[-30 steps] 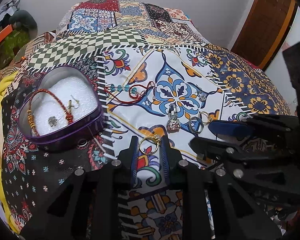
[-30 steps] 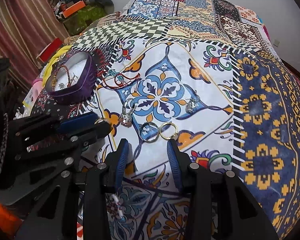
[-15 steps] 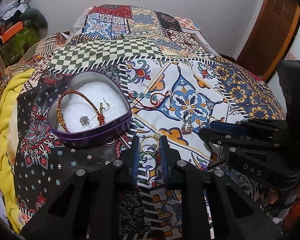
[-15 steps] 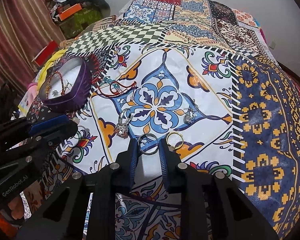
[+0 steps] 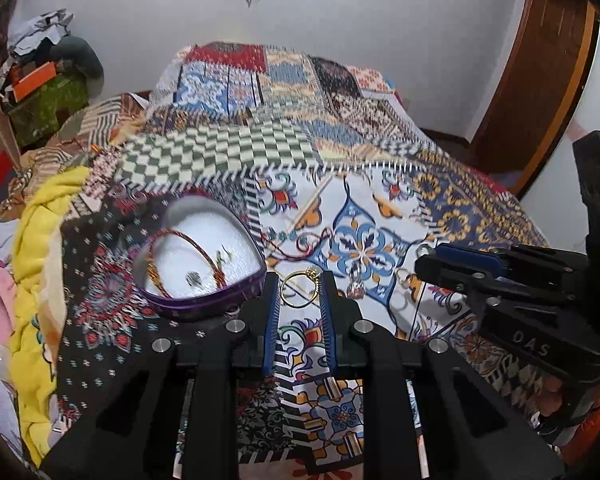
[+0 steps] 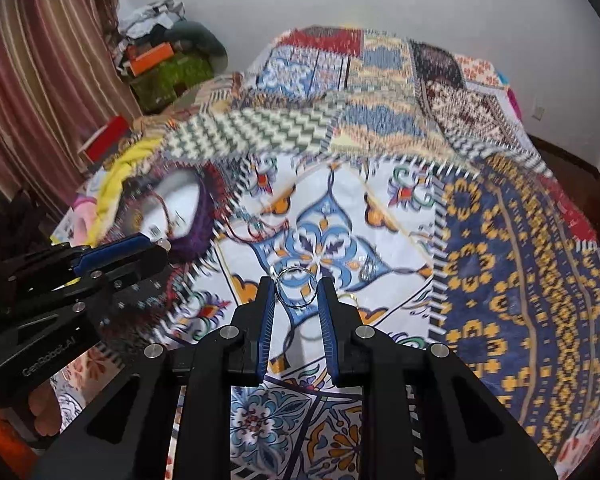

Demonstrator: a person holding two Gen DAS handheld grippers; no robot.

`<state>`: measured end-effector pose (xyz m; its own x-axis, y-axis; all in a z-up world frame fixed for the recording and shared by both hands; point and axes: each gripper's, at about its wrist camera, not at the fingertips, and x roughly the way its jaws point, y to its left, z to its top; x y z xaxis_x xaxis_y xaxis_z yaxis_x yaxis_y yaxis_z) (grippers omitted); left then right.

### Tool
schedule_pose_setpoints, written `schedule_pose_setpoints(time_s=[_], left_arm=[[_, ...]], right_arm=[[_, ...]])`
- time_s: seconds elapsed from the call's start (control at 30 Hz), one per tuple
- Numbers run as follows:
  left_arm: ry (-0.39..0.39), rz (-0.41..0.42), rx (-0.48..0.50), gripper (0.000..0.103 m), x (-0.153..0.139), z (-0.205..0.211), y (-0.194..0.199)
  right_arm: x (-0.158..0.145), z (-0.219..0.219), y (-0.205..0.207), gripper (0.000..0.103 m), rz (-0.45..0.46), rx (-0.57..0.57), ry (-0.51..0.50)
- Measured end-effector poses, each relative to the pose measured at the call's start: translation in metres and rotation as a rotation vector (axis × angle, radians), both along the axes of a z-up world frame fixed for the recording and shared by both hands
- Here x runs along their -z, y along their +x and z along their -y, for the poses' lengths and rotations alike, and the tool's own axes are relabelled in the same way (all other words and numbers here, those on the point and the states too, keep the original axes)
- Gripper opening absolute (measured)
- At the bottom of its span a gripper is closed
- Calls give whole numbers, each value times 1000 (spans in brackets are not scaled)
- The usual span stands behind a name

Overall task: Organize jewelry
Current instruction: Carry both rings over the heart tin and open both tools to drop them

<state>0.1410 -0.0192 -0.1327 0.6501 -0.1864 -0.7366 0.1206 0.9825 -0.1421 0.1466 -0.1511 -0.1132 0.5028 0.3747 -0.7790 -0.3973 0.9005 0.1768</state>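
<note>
At lower centre, a gold metal ring [image 5: 300, 289] is clenched by the left tongs [image 5: 299, 294], a silver ring [image 6: 296, 287] by the right tongs [image 6: 295, 294]; both should be released low over the purple heart-shaped tin [image 5: 204, 304].

Shiny gold metal ring [image 5: 300, 290], glossy silver metal ring [image 6: 296, 288], matt black plastic tongs, ribbed blue pads [image 5: 271, 320], soft printed cloth bedspread [image 5: 228, 156], glossy purple tin [image 5: 204, 304].

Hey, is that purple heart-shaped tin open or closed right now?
Open. The purple tin has no lid on it; its white lining, a red cord bracelet and small pieces show inside.
</note>
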Motion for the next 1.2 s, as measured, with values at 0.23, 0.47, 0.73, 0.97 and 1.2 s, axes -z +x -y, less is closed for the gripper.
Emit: schedule_pose_setpoints(time_s=[0.23, 0.47, 0.73, 0.97, 1.2], left_arm=[[10, 73, -26, 18, -27, -8, -14], [15, 134, -65, 18, -47, -27, -26], [16, 167, -128, 18, -56, -57, -31], [18, 162, -167, 18, -51, -79, -26], [5, 147, -175, 18, -40, -92, -17]], right_arm=[[-31, -3, -12, 20, 86, -6, 19], [-55, -16, -15, 20, 151, -21, 44], [-67, -41, -12, 20, 189, -72, 73], [-61, -68, -6, 20, 178, -131, 89], [-46, -91, 2, 20, 142, -178, 78]])
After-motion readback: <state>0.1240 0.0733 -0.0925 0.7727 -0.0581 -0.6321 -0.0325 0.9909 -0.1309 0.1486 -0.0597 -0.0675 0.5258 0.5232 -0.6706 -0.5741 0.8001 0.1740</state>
